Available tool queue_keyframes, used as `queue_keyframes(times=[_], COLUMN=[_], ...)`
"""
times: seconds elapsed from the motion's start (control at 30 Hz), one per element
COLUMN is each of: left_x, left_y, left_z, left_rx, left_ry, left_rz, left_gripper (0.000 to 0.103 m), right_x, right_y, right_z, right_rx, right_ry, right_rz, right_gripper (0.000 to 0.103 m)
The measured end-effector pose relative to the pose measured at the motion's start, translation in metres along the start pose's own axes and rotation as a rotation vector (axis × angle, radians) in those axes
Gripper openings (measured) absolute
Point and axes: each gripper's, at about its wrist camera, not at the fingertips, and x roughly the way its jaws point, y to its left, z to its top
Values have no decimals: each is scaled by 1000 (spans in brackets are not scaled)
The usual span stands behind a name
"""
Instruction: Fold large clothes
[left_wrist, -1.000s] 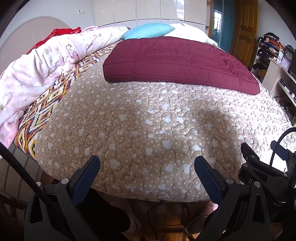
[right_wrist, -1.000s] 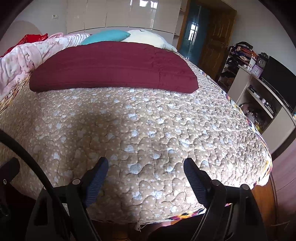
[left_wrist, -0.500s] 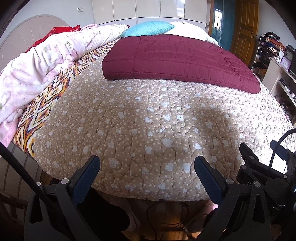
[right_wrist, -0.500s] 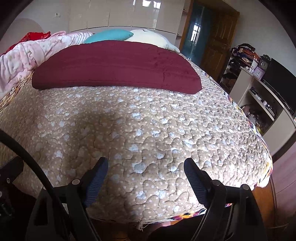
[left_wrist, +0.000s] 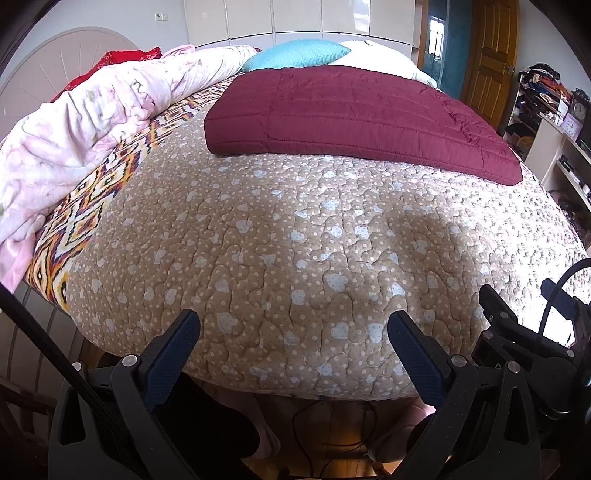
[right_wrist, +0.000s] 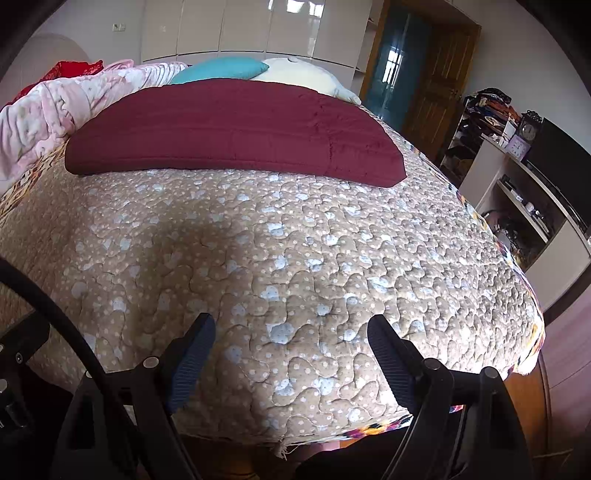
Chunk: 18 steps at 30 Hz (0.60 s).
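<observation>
While both grippers hang at the near edge of the bed (left_wrist: 258, 266), the maroon quilted garment (left_wrist: 354, 118) lies flat well beyond them toward the pillows (right_wrist: 221, 70), its long axis crosswise. Left gripper (left_wrist: 291, 339) and right gripper (right_wrist: 291, 343) stand wide apart, holding nothing; neither is clearly nearer. Compared with 1 second ago, the garment sits slightly lower in both views.

Black left tool (left_wrist: 291, 347), blue ribbed pads (left_wrist: 173, 354), silver screws.
</observation>
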Motion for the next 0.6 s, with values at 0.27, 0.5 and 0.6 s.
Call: queue_keyframes(times=[0.27,0.5,0.6], left_x=[2,6,6], left_y=[2,8,9], left_z=[-1,-1,-1], left_rx=[-5,-26,-28], left_ry=[6,24,28], left_rz=[1,14,15], left_gripper=[102,102,102], right_x=[0,-2,-2], right_y=[0,3,4], right_z=[-1,-2,-2], right_rx=[0,-12,-18], right_ry=[-5,-8,-10], right_rz=[-4,-11,-15], right_gripper=[88,88,88])
